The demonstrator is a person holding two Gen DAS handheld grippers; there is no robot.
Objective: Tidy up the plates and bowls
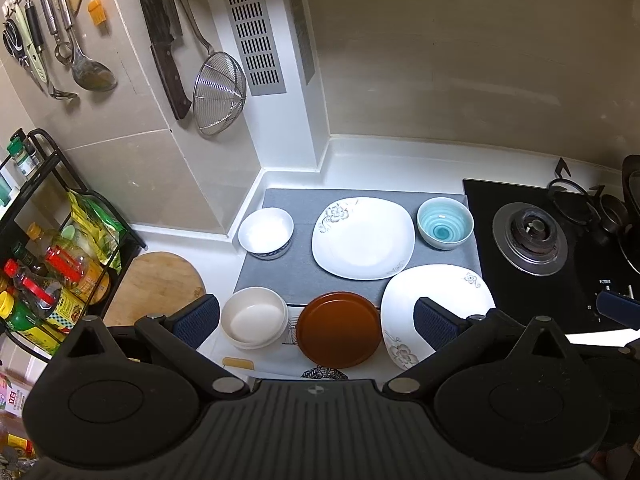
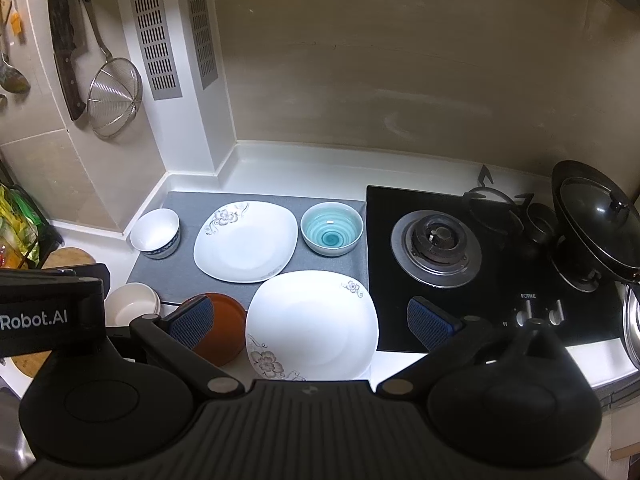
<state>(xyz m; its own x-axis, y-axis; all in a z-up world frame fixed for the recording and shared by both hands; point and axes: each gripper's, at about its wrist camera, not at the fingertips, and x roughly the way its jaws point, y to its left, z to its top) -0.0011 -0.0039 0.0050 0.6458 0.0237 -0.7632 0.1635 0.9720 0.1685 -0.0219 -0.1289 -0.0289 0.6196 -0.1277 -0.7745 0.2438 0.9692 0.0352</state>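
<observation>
On the grey mat stand a white bowl with a blue foot, a white square floral plate and a teal bowl. Nearer lie a cream bowl, a brown round plate and a second white floral plate. My left gripper is open and empty, above the brown plate. My right gripper is open and empty, above the near white plate. The brown plate, cream bowl, teal bowl and far plate also show there.
A black gas hob with a lidded wok stands to the right. A rack of bottles and a round wooden board are at the left. Knives and a strainer hang on the wall.
</observation>
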